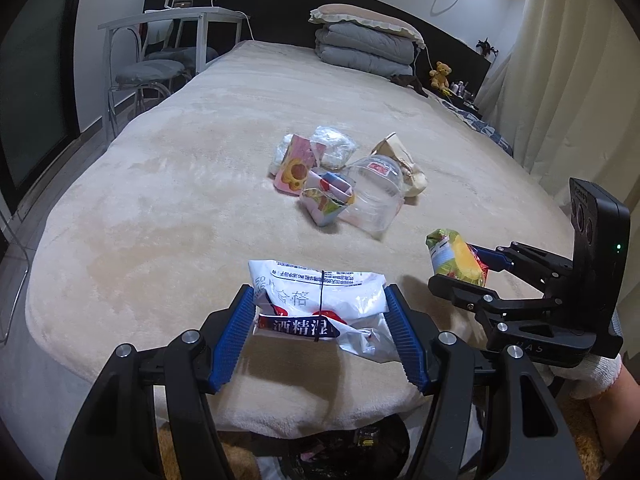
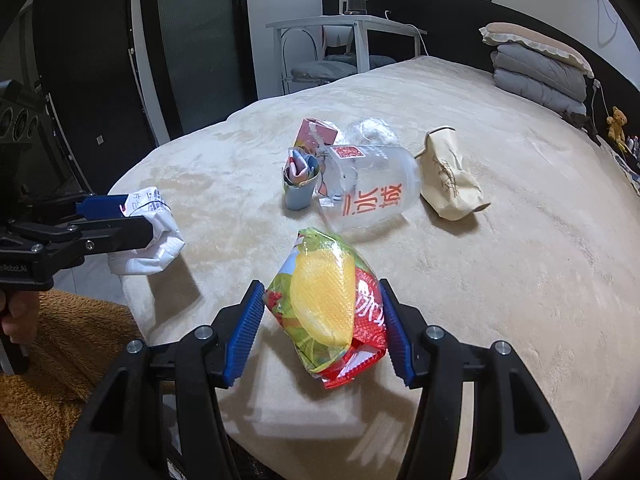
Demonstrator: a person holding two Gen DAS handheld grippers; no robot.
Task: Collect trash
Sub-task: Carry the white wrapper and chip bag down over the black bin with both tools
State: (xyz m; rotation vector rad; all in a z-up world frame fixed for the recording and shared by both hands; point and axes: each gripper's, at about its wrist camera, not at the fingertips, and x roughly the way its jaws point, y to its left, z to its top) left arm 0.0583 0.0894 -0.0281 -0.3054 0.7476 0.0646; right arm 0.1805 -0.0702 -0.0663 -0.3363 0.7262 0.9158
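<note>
Nearest the viewer, at the foot of the bed [image 1: 140, 208], both grippers are loaded. The left gripper [image 1: 320, 312] is clamped on a crumpled white wipes packet [image 1: 320, 300]; its blue pads [image 1: 234, 332] press the packet from both sides. The right gripper [image 2: 324, 320] grips a yellow-and-red snack wrapper [image 2: 328, 304] in the same way, and the wrapper hangs slightly tilted between the jaws.

Below the bed edge, in the left wrist view, a dark bag [image 1: 352, 448] with some scraps inside is partly visible; it appears to be the collection point, though its opening cannot be made out clearly.

Procedure, as judged: carry each item fully over the bag mouth before releasing. Both items are light film and may cling to the ribbed pads, so open the jaws wide and release one side at a time.

Legible markings: the wipes packet reads "酒精湿" on a dark band and "合格" above it. The left tool body shows "RoboLAI", partly cut off.

Further up the blanket lies the remaining pile, touching or overlapping: a small paper cup [image 2: 300, 184], a clear plastic cup [image 2: 368, 188] on its side printed with red characters, including "冰城", a pink carton [image 2: 316, 132], a clear bag [image 2: 372, 128] and a beige paper bag [image 2: 448, 172].
</note>
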